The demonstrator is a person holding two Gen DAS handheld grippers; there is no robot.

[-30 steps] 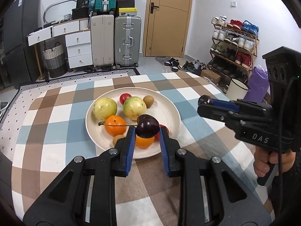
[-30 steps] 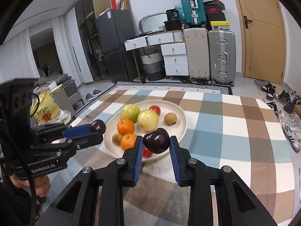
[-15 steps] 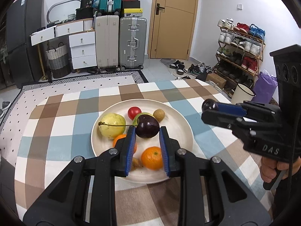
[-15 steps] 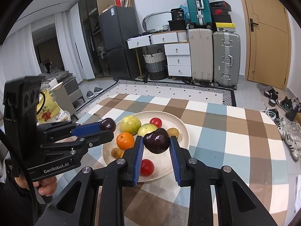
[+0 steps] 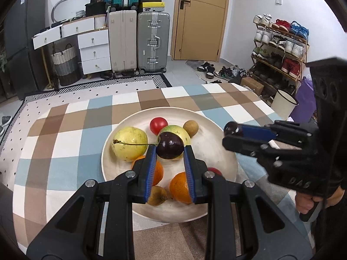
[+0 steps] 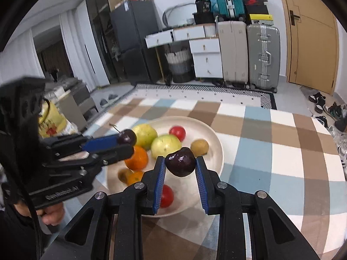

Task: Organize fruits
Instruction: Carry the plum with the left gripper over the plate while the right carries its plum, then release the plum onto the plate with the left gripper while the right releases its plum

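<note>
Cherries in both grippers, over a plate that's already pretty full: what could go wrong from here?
1. Both cherries sit at the very fingertips. The left gripper holds its cherry by the sides; the right gripper does too, so either could slip.
2. The plate is crowded; a cherry released there may roll against the oranges or off the rim.
3. The long stem could snag neighbouring fruit.

- The left wrist view looks forward along the left gripper (image 5: 169, 151), tilted down from close above the near rim of the plate (image 5: 219, 130), facing the door (image 5: 200, 17) and suitcases (image 5: 138, 41).
- The right wrist view looks along the right gripper (image 6: 180, 162) from the plate's right side, facing the fridge (image 6: 130, 39).
- Both views share the plate, the checkered cloth (image 6: 282, 134), the suitcases, and each other's gripper.
</note>
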